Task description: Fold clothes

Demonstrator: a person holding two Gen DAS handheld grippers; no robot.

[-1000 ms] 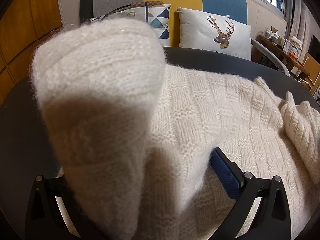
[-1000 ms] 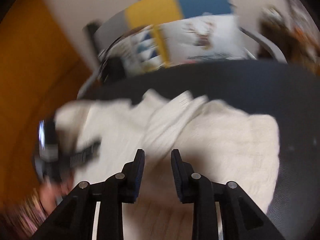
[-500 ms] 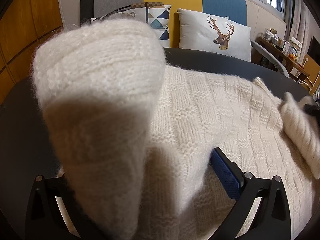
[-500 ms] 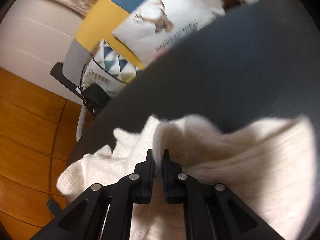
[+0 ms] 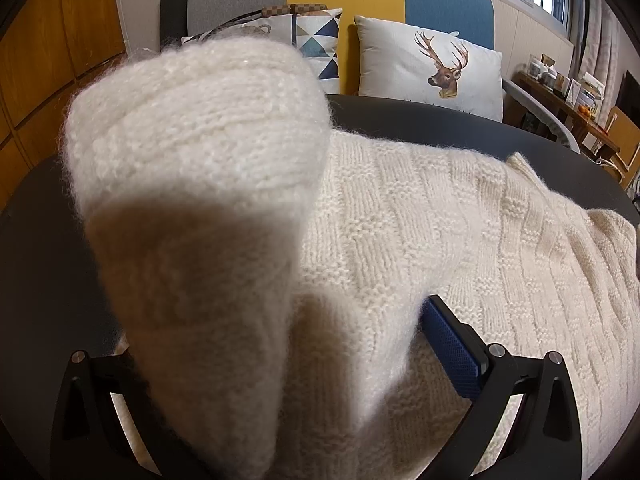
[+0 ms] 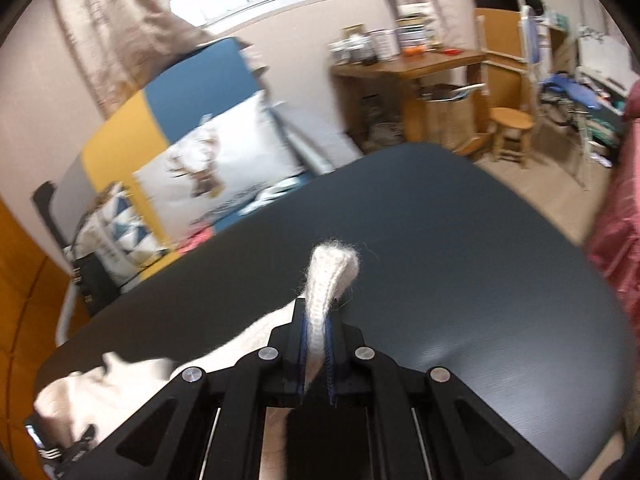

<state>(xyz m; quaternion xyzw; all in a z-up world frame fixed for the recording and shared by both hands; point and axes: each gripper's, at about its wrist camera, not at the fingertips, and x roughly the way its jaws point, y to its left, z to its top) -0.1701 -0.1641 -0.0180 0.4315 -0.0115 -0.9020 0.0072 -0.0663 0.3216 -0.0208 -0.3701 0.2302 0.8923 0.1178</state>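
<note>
On the dark round table [image 5: 400, 116] a cream knitted sweater [image 5: 460, 232] is lying spread flat, its body reaching across toward the table's right edge. I am holding my left gripper [image 5: 288, 360] low over the near part of the sweater, and its jaws are standing wide apart with a thick fold of the sweater rising between them; the ribbed hem [image 5: 200, 120] is looming close to the lens. Whether the blue pad [image 5: 452, 340] is actually pressing the knit I cannot tell, since the other finger is hidden behind the wool.

My right gripper [image 6: 316, 344] is pinching a narrow ribbed edge [image 6: 332, 272] of the same sweater, its jaws nearly closed with only the knit between them, and the edge is sticking up past the fingertips above the table. Beyond the table a deer-print cushion [image 5: 432, 68] and a triangle-patterned cushion [image 5: 316, 40] are leaning against the grey, yellow and blue sofa [image 5: 440, 0].
</note>
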